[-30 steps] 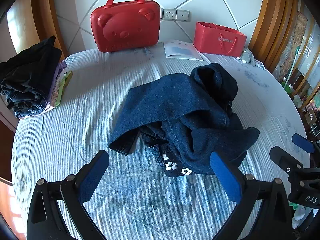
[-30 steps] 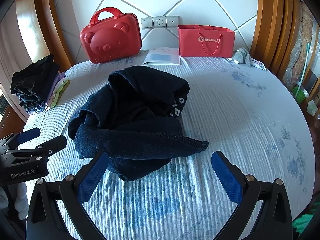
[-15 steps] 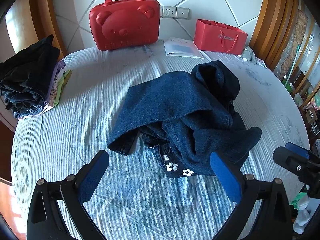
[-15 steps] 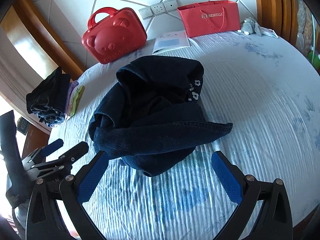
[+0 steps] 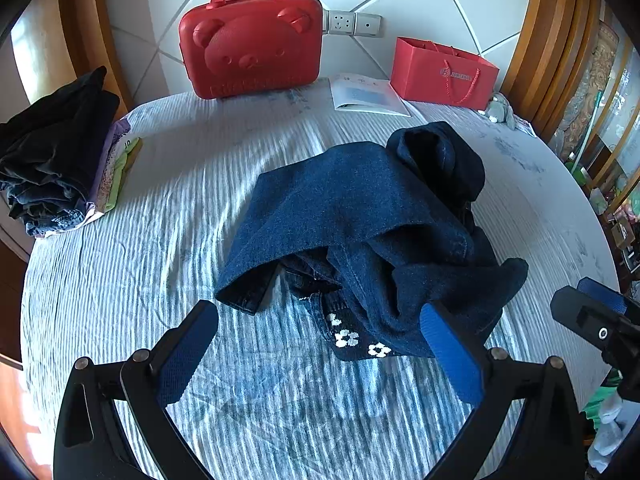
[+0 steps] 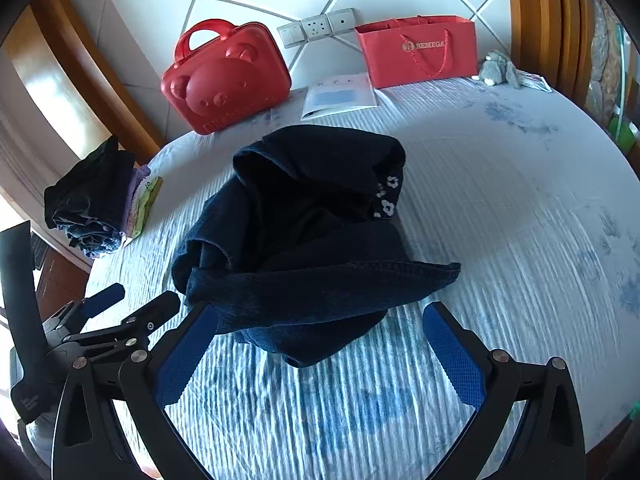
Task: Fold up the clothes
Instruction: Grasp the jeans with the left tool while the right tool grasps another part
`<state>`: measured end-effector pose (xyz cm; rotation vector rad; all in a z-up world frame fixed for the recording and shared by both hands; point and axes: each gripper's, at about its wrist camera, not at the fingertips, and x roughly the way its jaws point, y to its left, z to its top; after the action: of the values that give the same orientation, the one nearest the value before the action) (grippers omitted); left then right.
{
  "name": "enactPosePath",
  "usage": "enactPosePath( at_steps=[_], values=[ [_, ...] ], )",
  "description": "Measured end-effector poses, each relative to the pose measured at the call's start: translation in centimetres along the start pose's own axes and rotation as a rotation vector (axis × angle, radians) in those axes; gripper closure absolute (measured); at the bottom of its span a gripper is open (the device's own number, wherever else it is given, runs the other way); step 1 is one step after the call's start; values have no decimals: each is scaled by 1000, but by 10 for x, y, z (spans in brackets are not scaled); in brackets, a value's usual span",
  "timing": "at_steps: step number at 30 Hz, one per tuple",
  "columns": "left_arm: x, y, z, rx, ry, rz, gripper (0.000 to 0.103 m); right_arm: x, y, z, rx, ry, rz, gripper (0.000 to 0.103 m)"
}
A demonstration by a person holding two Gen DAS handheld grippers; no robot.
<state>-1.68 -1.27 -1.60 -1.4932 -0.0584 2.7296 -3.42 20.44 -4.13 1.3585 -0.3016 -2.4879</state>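
Denim garment (image 5: pixel 360 220) lies crumpled mid-bed (image 5: pixel 140 280), untouched. Left gripper (image 5: pixel 320 344) and right gripper (image 6: pixel 320 344) hover at its near edge, fingers spread wide, grasping nothing. Red bear case (image 5: pixel 252 40) stands closed by the wall; the red gift bag's (image 5: pixel 440 72) contents are hidden.

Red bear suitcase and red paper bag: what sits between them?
A white booklet lies flat on the striped bedsheet, shown in both wrist views.
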Motion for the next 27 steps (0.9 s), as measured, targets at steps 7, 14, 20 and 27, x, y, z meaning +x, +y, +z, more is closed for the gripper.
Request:
enactPosePath(
  at_steps=[7,14,20,27],
  values=[
    [0,2,10,36,-69,-25,2,-3,4,12,-91,-65,20,0],
    [38,-2,29,123,-68,-30,2,22,-7,53,-135,-45,-35,0],
    [84,-2,46,127,28,-135,71,83,-4,93,-252,3,-111,0],
    [96,-7,53,129,54,-154,89,153,17,109,-370,83,-119,2]
  ],
)
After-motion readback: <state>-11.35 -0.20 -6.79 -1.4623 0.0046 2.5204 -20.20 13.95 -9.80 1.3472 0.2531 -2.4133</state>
